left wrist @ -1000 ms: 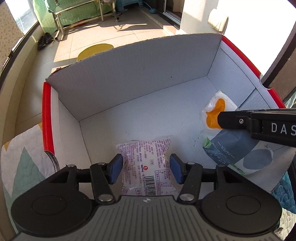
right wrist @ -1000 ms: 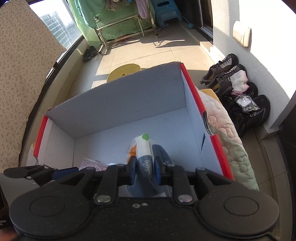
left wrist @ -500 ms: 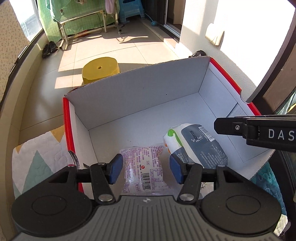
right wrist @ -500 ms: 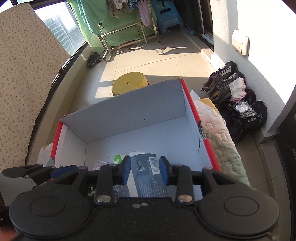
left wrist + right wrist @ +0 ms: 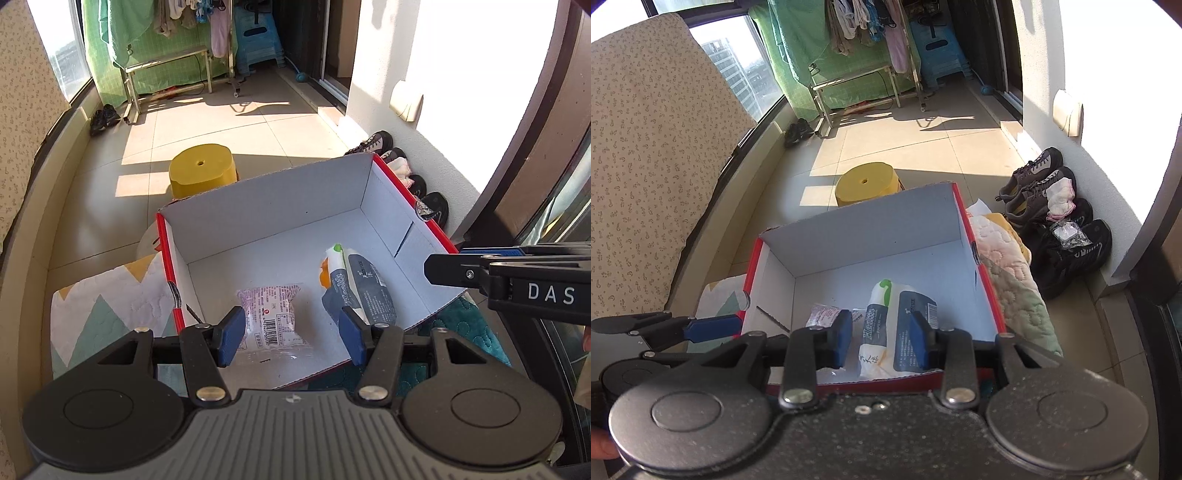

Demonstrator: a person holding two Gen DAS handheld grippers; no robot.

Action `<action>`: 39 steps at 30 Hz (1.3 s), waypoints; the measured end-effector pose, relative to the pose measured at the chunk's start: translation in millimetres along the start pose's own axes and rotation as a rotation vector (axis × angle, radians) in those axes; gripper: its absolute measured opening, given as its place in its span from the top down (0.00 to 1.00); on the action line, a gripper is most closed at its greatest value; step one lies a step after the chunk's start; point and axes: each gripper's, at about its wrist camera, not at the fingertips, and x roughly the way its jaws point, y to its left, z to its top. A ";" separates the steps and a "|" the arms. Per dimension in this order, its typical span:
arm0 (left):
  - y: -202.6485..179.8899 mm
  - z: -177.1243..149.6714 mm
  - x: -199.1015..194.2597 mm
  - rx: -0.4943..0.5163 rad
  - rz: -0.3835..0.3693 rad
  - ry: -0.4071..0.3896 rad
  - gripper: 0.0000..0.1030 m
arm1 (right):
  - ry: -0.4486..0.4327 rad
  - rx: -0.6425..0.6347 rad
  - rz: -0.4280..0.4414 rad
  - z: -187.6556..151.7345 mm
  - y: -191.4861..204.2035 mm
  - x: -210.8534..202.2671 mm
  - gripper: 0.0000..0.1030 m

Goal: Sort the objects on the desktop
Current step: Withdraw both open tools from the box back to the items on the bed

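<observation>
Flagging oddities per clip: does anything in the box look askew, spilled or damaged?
Nothing stands out. The tissue pack and the snack packet lie flat, apart, intact, on the floor of the cardboard box. No spill.

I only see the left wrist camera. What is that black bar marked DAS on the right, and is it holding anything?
Observer: That's the right gripper. Its own camera shows the jaws open, holding nothing.
Operator: What lies past the right wall of the box?
Observer: A pale quilted blanket, lying alongside the box.
Operator: Anything outside the window?
Observer: A high-rise building.
</observation>
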 end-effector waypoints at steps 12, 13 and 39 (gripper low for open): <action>-2.2 -43.0 -67.2 -0.018 -0.028 -0.049 0.47 | -0.042 -0.021 0.040 -32.7 1.8 -64.1 0.65; -1.7 -47.4 -70.9 -0.022 -0.026 -0.052 0.47 | -0.045 -0.027 0.036 -36.0 1.5 -68.3 0.65; -3.7 -161.5 -140.3 -0.092 0.031 -0.112 0.26 | -0.022 0.083 0.018 -140.3 -5.3 -110.5 0.38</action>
